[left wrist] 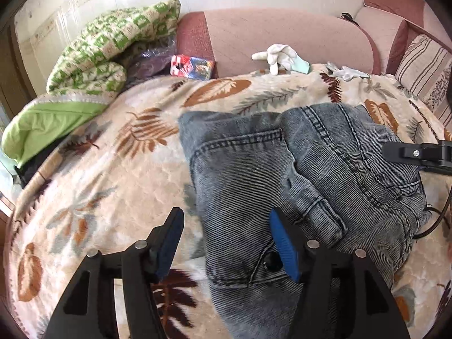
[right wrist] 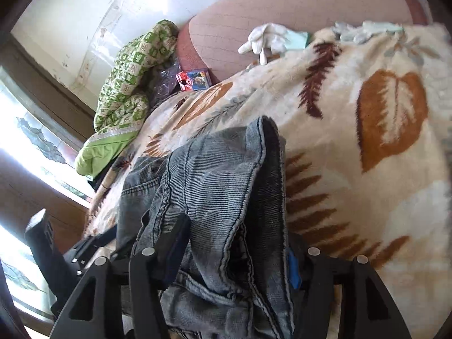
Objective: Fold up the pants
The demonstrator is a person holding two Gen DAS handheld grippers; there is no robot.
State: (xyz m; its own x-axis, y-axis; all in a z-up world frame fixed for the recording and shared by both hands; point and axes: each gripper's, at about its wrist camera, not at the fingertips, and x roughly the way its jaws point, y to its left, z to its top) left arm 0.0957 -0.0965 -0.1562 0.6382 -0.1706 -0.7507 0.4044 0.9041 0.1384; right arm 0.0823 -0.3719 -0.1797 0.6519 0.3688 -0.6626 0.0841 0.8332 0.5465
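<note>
Grey-blue jeans [left wrist: 282, 175] lie folded in a bundle on a leaf-patterned blanket [left wrist: 113, 175]. My left gripper [left wrist: 226, 240] is open and empty, hovering over the near left edge of the jeans, its right finger above the denim near a button. My right gripper [right wrist: 234, 251] has a thick fold of the jeans [right wrist: 220, 186] bunched between its fingers and appears shut on it. The right gripper also shows in the left wrist view [left wrist: 418, 155], at the right edge of the jeans.
A green-and-white quilt [left wrist: 107, 53] is heaped at the back left. A colourful box [left wrist: 192, 66] and white gloves [left wrist: 279, 56] lie against the pink sofa back [left wrist: 282, 34]. A striped cushion [left wrist: 423, 67] is at the right. A window is at the left in the right wrist view.
</note>
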